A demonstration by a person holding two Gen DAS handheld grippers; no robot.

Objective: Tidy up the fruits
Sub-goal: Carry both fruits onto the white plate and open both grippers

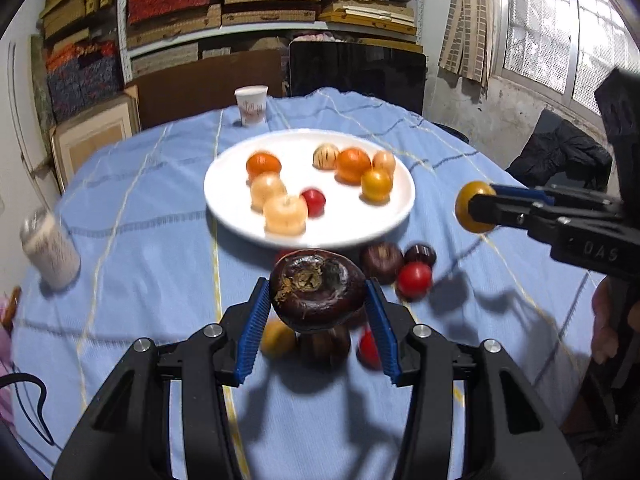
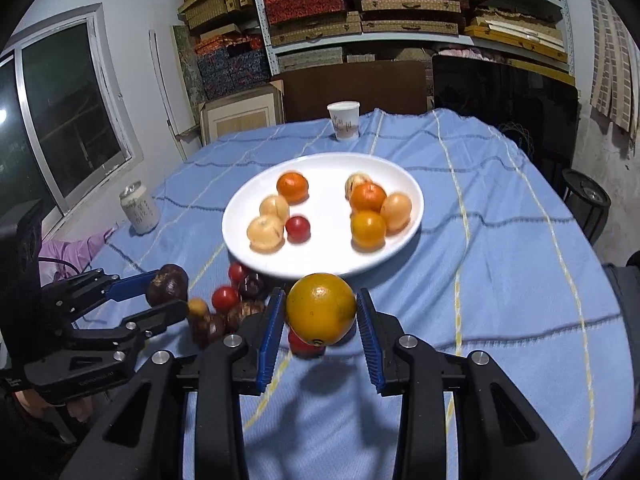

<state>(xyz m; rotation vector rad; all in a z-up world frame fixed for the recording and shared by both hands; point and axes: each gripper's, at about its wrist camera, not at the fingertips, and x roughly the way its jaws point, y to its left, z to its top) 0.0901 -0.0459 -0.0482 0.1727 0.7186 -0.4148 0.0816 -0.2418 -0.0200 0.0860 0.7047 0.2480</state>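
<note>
Fruits are held in both tools: the left gripper (image 1: 318, 306) is clamped on a dark purple fruit (image 1: 318, 288), the right gripper (image 2: 320, 316) on a yellow-orange fruit (image 2: 321, 307), both raised above the blue tablecloth (image 2: 500, 240). A carry to the white plate (image 1: 360, 232) is judged to be in hand; placing beside like-coloured fruit is called for next. Loose fruits (image 2: 224, 308) beneath the jaws are partly hidden and blurred.
</note>
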